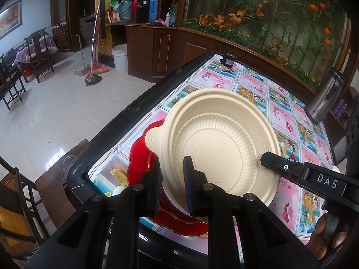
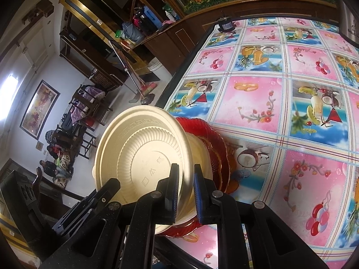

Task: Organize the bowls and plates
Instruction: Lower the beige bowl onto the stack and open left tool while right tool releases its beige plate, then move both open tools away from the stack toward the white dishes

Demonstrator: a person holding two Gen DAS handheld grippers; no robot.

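Both grippers are clamped on the cream bowl (image 1: pixel 215 141): my left gripper (image 1: pixel 172 179) pinches its near rim, my right gripper (image 2: pixel 186 192) pinches the opposite rim. It's tilted bottom-up over the red plate (image 1: pixel 139 163) near the bench (image 1: pixel 298 121) corner, with lots of bare tablecloth beyond.

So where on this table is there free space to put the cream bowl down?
Free: the wide stretch of patterned tablecloth between the red plates and the far edge, where a small black object sits, and the cloth toward the steel flask. Crowded: the near left corner, where the cream bowl, both grippers and the red plates meet.
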